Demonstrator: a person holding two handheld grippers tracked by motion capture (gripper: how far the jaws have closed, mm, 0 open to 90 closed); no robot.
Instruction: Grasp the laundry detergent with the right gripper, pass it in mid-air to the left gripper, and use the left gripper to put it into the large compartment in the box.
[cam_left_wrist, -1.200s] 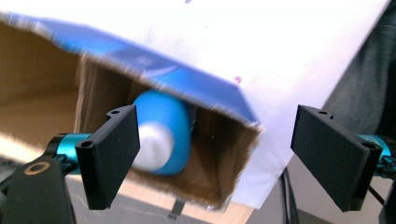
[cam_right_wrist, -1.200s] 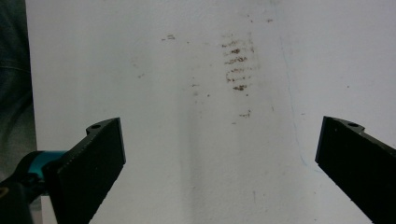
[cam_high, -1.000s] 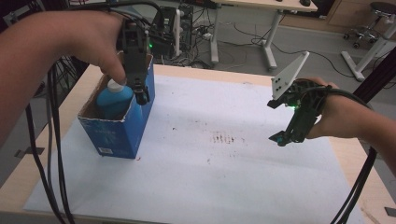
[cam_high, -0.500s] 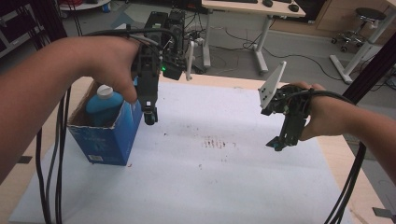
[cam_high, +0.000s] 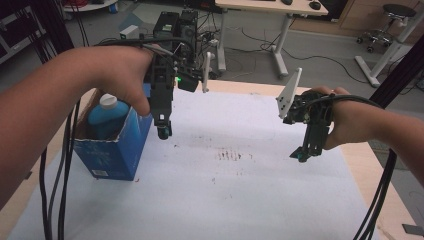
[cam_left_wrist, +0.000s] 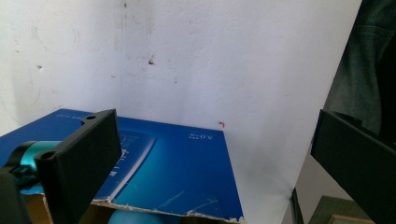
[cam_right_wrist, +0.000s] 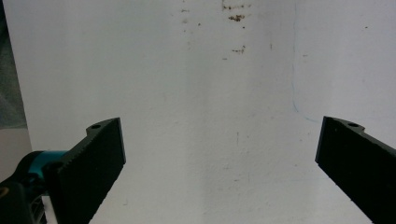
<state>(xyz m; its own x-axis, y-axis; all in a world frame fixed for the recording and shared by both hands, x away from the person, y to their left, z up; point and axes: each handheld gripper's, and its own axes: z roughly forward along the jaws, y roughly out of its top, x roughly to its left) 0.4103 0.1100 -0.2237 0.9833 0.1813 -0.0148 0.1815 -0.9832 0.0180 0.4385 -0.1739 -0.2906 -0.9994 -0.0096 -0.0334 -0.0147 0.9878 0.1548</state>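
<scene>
A blue bottle with a white cap (cam_high: 107, 102) stands inside an open blue cardboard box (cam_high: 112, 150) at the left of the white-covered table (cam_high: 235, 200). My left gripper (cam_high: 164, 131) hangs just off the box's right wall, pointing down. Its jaws have just been opening and stand wide, with nothing between them. In the left gripper view the left gripper (cam_left_wrist: 215, 158) looks down on the box's side (cam_left_wrist: 177, 172), and the bottle (cam_left_wrist: 135, 218) peeks out at the bottom. My right gripper (cam_high: 305, 154) hovers over the right of the sheet. The right gripper (cam_right_wrist: 219, 158) is open and empty.
Black cables (cam_high: 55, 190) hang along the table's left edge and another bundle (cam_high: 380, 200) at the right. Beyond the far edge stand electronics (cam_high: 175, 25), desk legs (cam_high: 280, 45) and a stool (cam_high: 395, 20). A smudge of marks (cam_high: 230, 155) lies mid-sheet.
My left gripper has moved from above the bottle in the box to the box's right side and a little lower. The bottle stays in the box. The right hand has hardly moved.
</scene>
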